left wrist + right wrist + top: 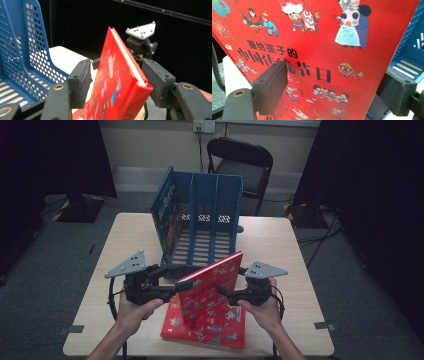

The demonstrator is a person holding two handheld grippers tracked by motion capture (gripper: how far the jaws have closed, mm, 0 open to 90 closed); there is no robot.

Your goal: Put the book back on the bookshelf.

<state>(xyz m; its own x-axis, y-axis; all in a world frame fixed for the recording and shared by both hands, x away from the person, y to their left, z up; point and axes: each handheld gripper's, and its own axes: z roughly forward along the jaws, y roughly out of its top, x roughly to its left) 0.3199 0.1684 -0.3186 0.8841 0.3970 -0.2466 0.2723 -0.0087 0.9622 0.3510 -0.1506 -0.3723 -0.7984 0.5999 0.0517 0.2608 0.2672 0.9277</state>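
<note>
The high view shows a wooden table [125, 240] with a blue three-slot file rack [200, 220] lying open toward the person and, in front of it, a red picture book [212, 295] tilted up on its lower edge, another red book [220, 332] lying flat beneath it. The left gripper [172, 287] comes in at the tilted book's spine side, the right gripper [222, 292] at its cover, each held in a hand.

In the left gripper view the jaws stand spread on either side of the book's [117, 82] spine corner: the book leans between them, its cover close against the left pad [78, 82], while a gap shows between the white page edges and the right pad [156, 85]. The pads do not pinch it. The blue rack's [22, 55] perforated wall rises at the left, and the right gripper's [141, 50] body with its grey plate shows beyond the book's top.

In the right gripper view the jaws are wide apart, the left pad [272, 87] lying in front of the red cover [317, 50] with its cartoon figures and black Chinese title, the right pad [400, 92] beyond the book's edge, beside the rack [409, 55]. Whether either pad touches the cover cannot be told.
</note>
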